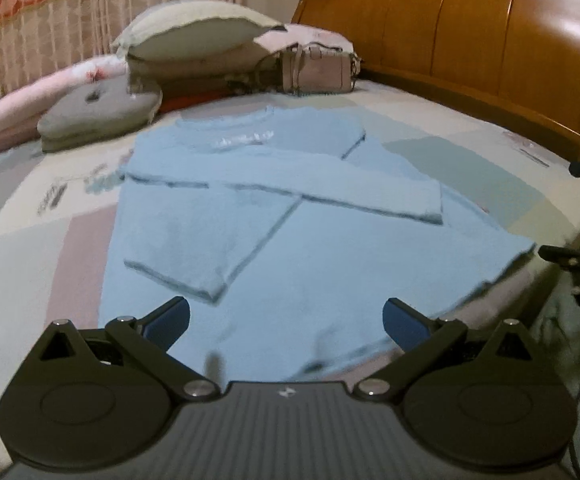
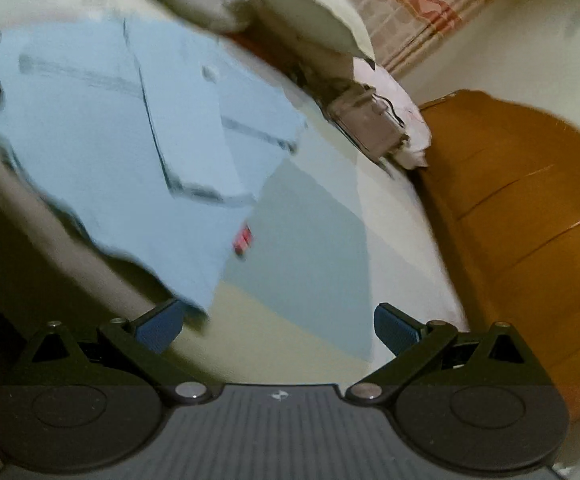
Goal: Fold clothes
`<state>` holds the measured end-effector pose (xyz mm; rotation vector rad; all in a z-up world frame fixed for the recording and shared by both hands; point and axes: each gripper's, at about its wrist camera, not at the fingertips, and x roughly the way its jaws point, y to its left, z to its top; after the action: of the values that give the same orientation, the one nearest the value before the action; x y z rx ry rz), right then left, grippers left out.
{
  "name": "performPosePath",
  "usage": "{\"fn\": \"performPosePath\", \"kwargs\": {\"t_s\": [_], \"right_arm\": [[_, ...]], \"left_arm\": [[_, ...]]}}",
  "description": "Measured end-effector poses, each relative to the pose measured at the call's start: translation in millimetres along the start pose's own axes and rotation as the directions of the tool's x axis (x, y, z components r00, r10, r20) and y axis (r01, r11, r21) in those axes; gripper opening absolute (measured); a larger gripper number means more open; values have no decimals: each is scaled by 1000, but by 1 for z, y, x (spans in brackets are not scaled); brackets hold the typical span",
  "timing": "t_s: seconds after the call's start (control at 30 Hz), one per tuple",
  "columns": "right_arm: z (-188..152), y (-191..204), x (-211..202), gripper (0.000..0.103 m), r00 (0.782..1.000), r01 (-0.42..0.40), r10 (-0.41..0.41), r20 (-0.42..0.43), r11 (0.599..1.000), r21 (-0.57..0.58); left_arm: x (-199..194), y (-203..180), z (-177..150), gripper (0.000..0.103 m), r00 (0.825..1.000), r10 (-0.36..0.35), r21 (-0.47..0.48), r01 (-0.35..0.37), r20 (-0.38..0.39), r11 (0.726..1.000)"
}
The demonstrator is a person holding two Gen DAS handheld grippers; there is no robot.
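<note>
A: Start at the fingers. What are the 2 grippers doing?

B: The left gripper [image 1: 286, 320] has its blue pads spread wide with nothing between them. The right gripper [image 2: 278, 326] is the same: wide apart and empty.

A: And the garment?

B: The light blue shirt [image 1: 274, 216] lies flat on the bed [image 1: 469, 168], collar toward the pillows [image 1: 194, 36], both sleeves already crossed over the chest. Its hem end sits directly under and ahead of the left fingers, so the long axis runs straight away from that gripper toward the collar.

A: From the right side?

B: In the right wrist view the picture is blurred, but the shirt [image 2: 102, 128] lies up and to the left of the fingers. Only its near hem corner reaches beside the left-hand pad [image 2: 158, 326]; bare bedsheet fills the gap between the pads.

A: So which is nearer?

B: The left, I'd judge; it hangs over the hem. The right would need to shift toward its left to reach the other hem corner before both lift the hem toward the collar.

A: Anything nearby?

B: A handbag [image 1: 317, 68] by the wooden headboard [image 1: 489, 20], well apart from the shirt.
</note>
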<state>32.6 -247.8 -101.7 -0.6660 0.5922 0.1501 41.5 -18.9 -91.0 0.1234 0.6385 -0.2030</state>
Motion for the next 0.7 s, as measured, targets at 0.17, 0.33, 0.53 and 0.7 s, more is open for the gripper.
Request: {"fn": "performPosePath", "kwargs": {"t_s": [0.17, 0.33, 0.53, 0.7], "right_arm": [[30, 6, 11, 103, 963, -252, 233, 137, 956, 147], [31, 21, 39, 103, 873, -487, 468, 136, 825, 288], [11, 34, 43, 103, 876, -481, 463, 136, 818, 314], [9, 39, 46, 103, 891, -452, 432, 136, 828, 333]], "left_arm": [[21, 9, 5, 102, 998, 48, -32, -49, -34, 998], [19, 16, -24, 102, 995, 17, -106, -27, -98, 994], [3, 11, -37, 102, 996, 14, -33, -17, -89, 999], [5, 11, -37, 102, 997, 15, -39, -18, -81, 999]]}}
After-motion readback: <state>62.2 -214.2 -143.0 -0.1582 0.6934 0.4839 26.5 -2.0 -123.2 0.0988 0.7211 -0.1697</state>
